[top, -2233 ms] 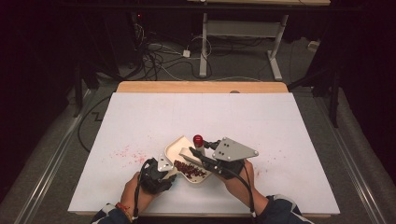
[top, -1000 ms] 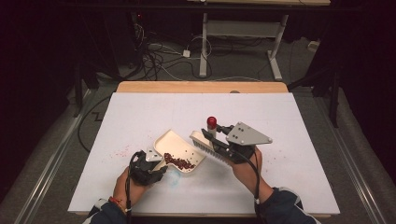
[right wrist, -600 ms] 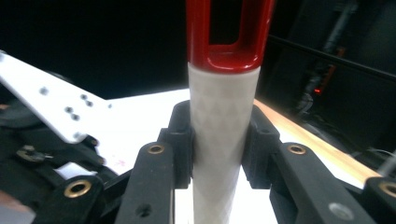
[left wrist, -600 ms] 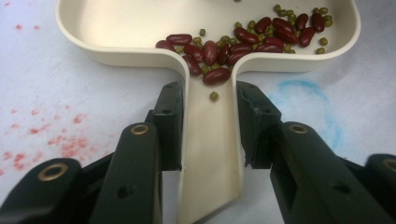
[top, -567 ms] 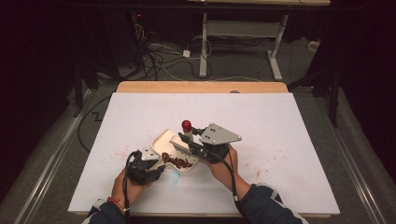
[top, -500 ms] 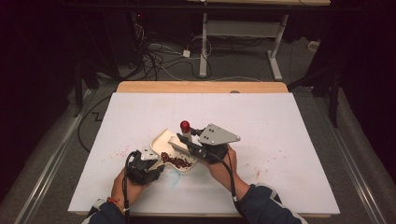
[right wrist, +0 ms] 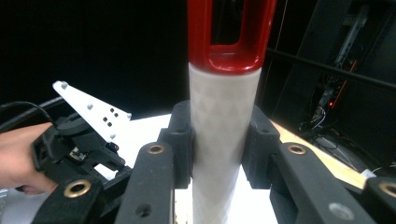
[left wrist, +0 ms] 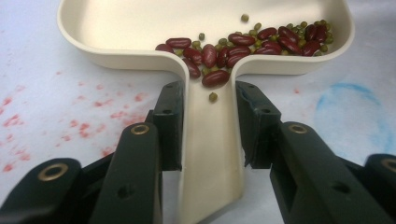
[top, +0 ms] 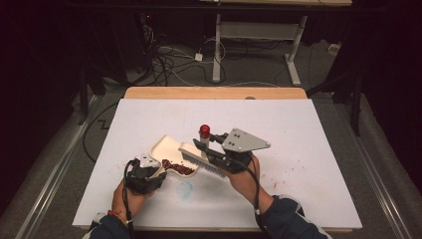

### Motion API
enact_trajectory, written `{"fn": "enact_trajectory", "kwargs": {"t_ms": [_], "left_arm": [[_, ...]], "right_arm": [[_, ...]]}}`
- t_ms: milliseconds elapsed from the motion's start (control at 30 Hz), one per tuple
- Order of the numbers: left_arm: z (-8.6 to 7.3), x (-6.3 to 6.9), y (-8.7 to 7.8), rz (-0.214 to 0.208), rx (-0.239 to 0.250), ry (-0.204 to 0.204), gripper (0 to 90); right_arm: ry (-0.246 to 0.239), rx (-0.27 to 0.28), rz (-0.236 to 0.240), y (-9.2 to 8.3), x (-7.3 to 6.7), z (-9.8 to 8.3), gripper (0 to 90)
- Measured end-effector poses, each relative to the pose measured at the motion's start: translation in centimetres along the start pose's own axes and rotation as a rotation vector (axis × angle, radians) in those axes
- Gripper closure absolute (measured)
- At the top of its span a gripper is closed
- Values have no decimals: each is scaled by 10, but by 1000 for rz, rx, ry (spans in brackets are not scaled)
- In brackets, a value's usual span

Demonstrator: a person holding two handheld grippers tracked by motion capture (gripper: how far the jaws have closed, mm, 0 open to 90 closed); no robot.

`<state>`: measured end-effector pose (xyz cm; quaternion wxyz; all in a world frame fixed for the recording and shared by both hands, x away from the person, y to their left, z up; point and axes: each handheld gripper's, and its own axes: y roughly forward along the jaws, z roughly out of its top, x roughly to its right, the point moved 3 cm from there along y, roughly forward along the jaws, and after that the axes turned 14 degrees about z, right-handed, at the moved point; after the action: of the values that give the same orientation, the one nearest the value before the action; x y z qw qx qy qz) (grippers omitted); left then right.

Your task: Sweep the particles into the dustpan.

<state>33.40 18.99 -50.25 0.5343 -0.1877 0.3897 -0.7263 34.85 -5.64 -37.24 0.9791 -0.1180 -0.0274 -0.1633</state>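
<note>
At frame centre, the left gripper (left wrist: 205,116) pinches the smooth cream plastic dustpan (left wrist: 205,28) holding glossy red beans (left wrist: 233,46); the right gripper (right wrist: 218,135) clamps the brush (top: 201,157) by its textured white handle.

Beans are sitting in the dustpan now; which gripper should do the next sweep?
Right. The right gripper is shut on the brush, bristles at the pan's mouth. The left gripper is clamped on the dustpan handle, steadying it.

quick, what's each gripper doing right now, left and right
Left gripper: closed on the handle of the cream dustpan, which holds beans.
Right gripper: closed on the white brush handle with the red end.
</note>
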Motion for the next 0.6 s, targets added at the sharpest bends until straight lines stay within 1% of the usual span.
{"fn": "enact_trajectory", "kwargs": {"t_ms": [100,233,267,300,333,400,467,533,600], "left_arm": [[-1,-4,0,6,2,-9,634],[-1,-9,2,14,0,-22,634],[-2,-10,2,20,-1,-22,634],[-2,-11,2,21,0,-24,634],[-2,-12,2,25,-2,-28,634],[-2,-14,3,30,-3,-37,634],[-2,-16,3,37,-4,-44,633],[-3,-18,4,42,-5,-50,633],[-3,-19,4,53,-5,-59,633]], "right_arm": [[1,-5,-4,-21,5,4,694],[10,-14,-22,-53,15,0,694],[6,-33,-35,-70,20,-5,694],[8,-37,-37,-76,21,-6,694],[8,-37,-37,-76,21,-6,694],[17,-45,-40,-97,26,-10,694],[33,-49,-35,-115,29,-14,694],[50,-51,-41,-134,31,-17,694],[66,-60,-33,-151,33,-20,694]]}}
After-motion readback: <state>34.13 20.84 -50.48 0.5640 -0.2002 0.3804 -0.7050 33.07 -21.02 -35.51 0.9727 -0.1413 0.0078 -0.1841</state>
